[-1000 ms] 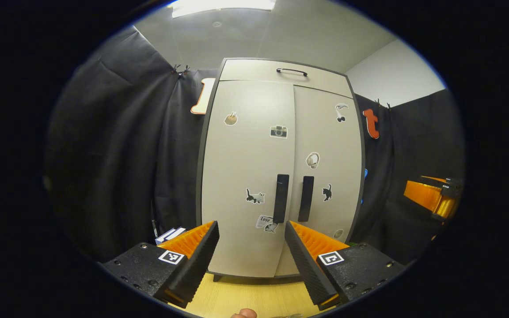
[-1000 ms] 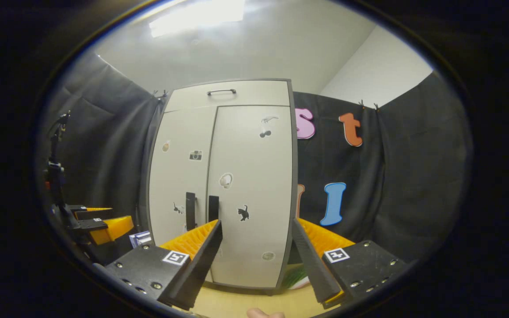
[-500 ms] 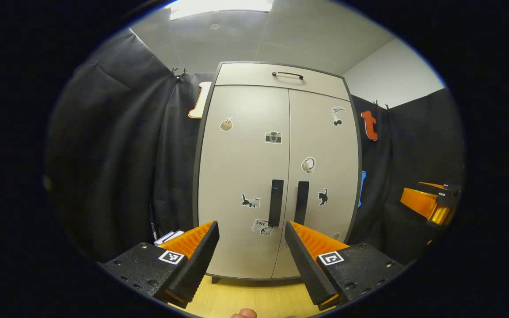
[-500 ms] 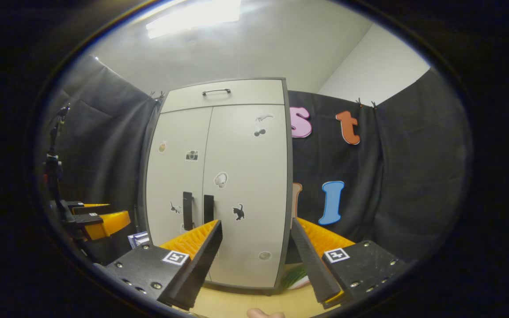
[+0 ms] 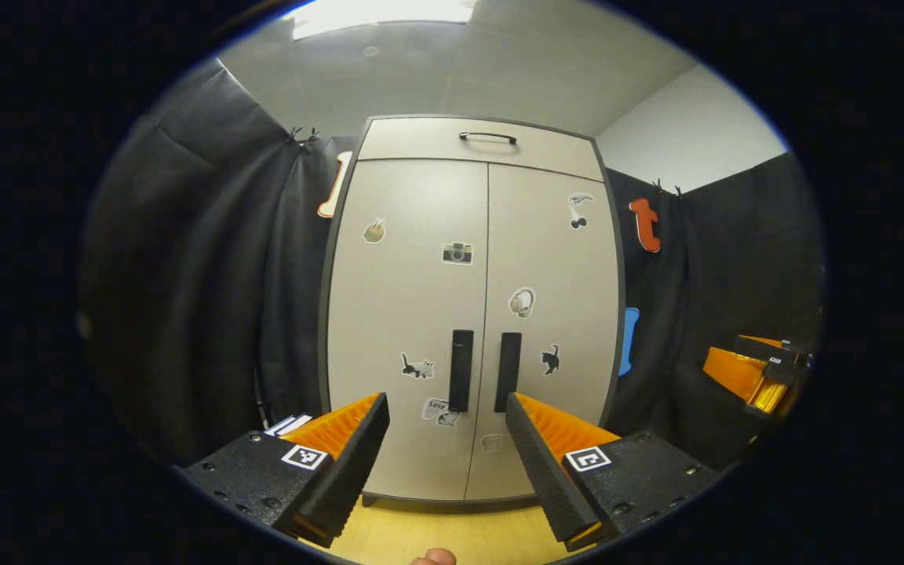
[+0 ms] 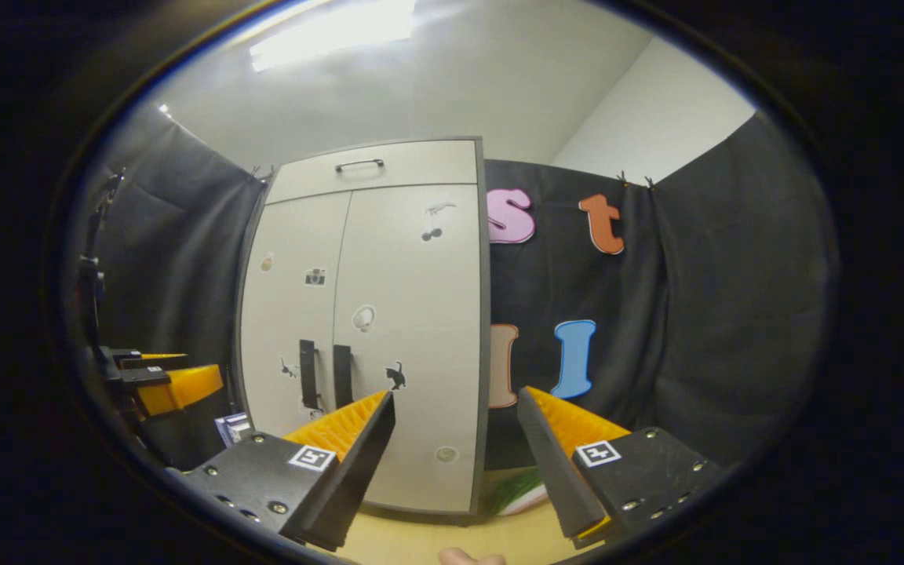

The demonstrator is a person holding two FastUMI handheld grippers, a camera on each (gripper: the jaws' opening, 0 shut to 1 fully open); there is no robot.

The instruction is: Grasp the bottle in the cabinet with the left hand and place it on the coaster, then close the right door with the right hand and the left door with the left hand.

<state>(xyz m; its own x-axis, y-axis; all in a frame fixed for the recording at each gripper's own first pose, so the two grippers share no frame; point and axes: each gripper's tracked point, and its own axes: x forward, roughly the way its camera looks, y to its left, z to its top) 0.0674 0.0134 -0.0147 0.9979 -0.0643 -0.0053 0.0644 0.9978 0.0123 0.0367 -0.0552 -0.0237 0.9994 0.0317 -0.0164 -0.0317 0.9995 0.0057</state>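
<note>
Both cabinet [image 5: 472, 314] doors sit flush shut, so the bottle is hidden from you; your left gripper [image 5: 446, 455] faces the handles [image 5: 483, 370], fingers spread and empty; your right gripper [image 6: 456, 459] likewise — both stand clear of the doors.

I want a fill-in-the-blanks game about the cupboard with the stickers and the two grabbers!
1. Both doors of the cabinet are ____.
2. The left gripper has its fingers ____, holding nothing.
3. The sticker between the left door's handle and its left edge shows a ____.
4. The right gripper holds ____.

Missing words: closed; open; cat; nothing
</note>
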